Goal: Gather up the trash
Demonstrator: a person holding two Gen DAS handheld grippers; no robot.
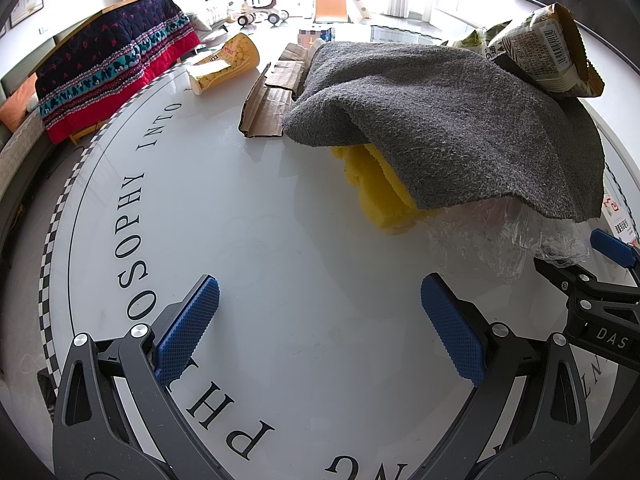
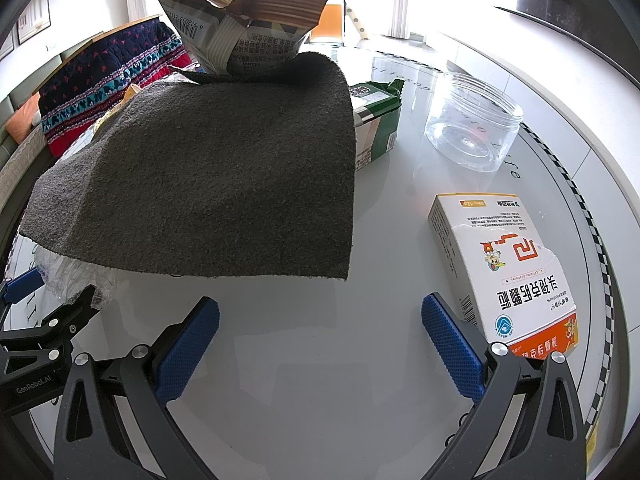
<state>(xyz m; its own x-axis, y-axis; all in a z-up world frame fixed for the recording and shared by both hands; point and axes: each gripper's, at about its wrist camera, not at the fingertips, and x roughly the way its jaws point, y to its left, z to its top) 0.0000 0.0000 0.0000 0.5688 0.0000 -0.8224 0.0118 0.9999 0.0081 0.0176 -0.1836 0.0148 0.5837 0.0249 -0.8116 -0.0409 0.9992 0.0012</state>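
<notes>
The fingers (image 1: pixel 188 332) of the left gripper (image 1: pixel 320 332) are spread wide with nothing between them, low in the frame over the white surface (image 1: pixel 256 240) with its ring of black lettering. The right gripper (image 2: pixel 320 344) is likewise spread and pinching nothing, its blue pads just above the bare surface.

The trash lies ahead of both. A grey cloth (image 1: pixel 448 120) is draped over a heap in the upper right of the left view, with something yellow (image 1: pixel 380 192) and crumpled clear plastic (image 1: pixel 504 240) showing under its near edge. An opened snack bag (image 1: pixel 548 48) sits on top of the cloth at the upper right, its torn mouth pointing up and away. Left of the cloth a strip of cardboard (image 1: pixel 272 96) runs lengthwise from near to far, and a yellow paper cup (image 1: pixel 224 66) lies on its side at the upper left, its long axis slanting, rim towards the lower left.

In the right view a white medicine box (image 2: pixel 508 264) lies flat at the right, just beside the right finger, its long axis running near to far. Beyond it stand a clear plastic jar (image 2: pixel 472 124) and a green packet (image 2: pixel 378 120) against the cloth's edge.
</notes>
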